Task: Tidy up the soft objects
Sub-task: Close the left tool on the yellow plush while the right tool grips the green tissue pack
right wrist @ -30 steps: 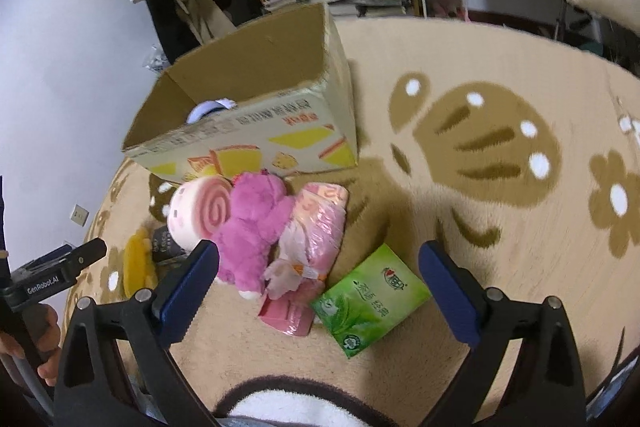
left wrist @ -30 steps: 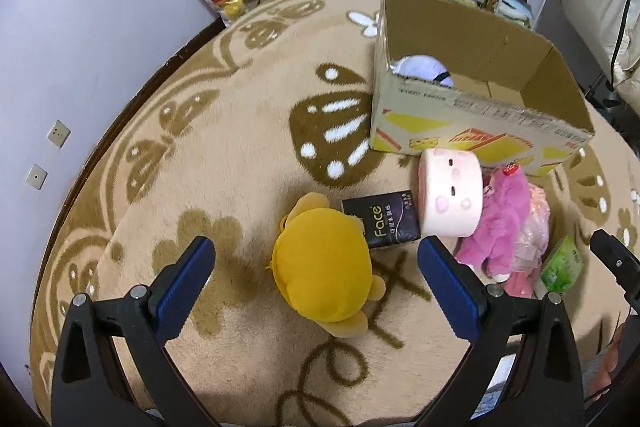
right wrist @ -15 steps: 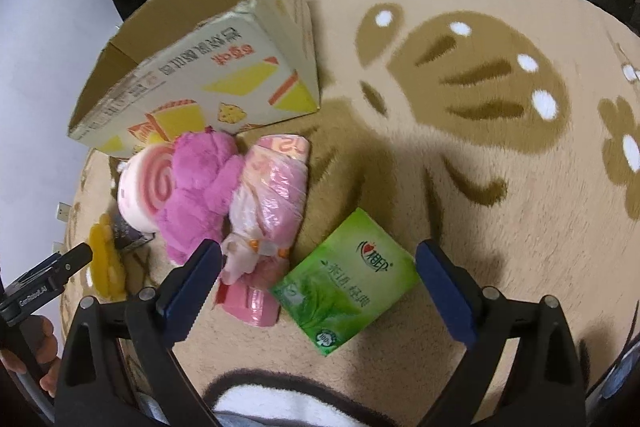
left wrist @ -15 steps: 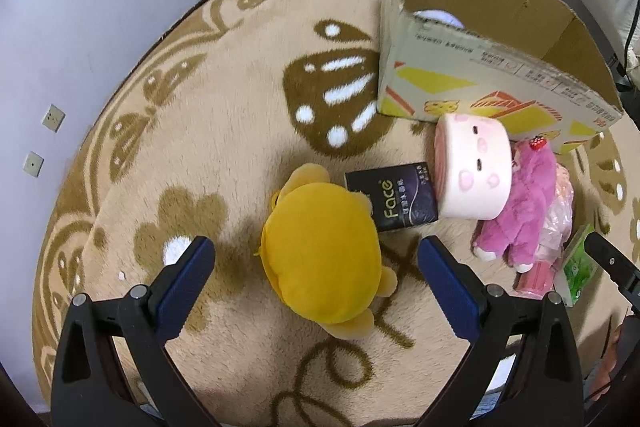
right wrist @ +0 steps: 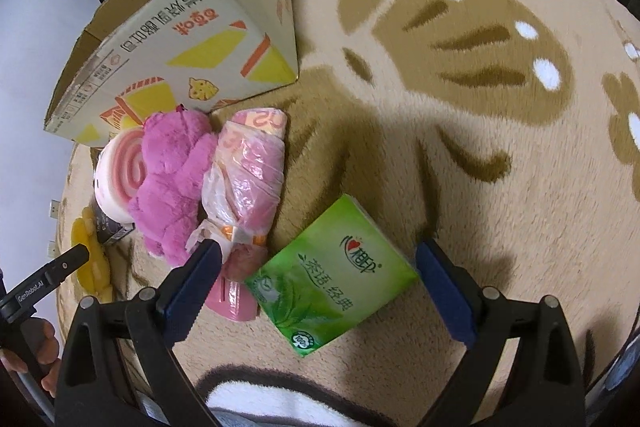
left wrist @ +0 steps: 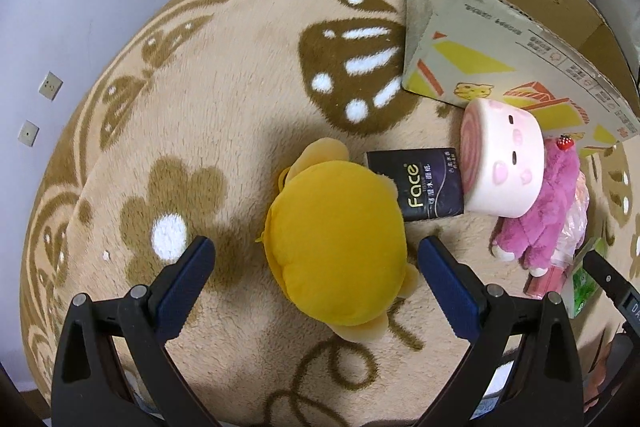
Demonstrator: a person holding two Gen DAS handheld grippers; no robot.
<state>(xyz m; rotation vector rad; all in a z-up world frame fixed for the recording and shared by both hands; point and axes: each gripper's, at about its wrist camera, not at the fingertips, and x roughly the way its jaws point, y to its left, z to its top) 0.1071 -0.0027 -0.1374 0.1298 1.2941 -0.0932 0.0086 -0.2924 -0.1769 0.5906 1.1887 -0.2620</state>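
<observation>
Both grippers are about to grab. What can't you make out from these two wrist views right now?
- Open cardboard box: inside hidden by its walls, both views.
- Yellow plush toy: face turned away, left view.
- Black tissue pack: partly under the pink swirl-roll plush.
- Green tissue pack: left view's edge crops it.

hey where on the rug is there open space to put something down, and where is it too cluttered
Bare rug lies right of the green tissue pack and the cardboard box. More lies left of the yellow plush, toward the wall. It is crowded in front of the box: pink roll plush, magenta plush, black tissue pack, touching.

both wrist views downward, perhaps overlapping
</observation>
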